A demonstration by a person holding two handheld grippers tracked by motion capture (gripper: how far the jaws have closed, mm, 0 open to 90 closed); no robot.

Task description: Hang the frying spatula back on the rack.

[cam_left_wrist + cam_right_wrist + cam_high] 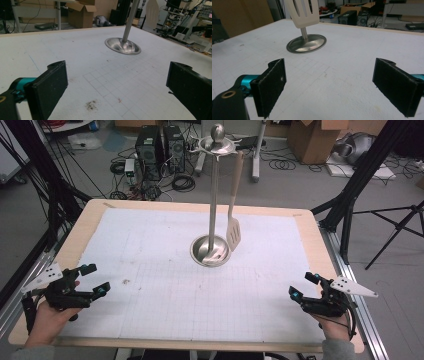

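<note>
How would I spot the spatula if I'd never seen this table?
Find the tall shiny metal stand rising from a round dish-like base in the middle of the white gridded table. The pale slotted spatula hangs from its top rim, on the right, the one utensil there, blade down just above the base.

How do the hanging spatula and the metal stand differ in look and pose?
The spatula is pale, with a flat slotted blade; the stand is shiny metal, a thin pole with a ball on top. The spatula hangs from the stand's top ring, its blade above the table; the stand rests on the white mat on its round base. Both are upright, far from both open tongs.
</note>
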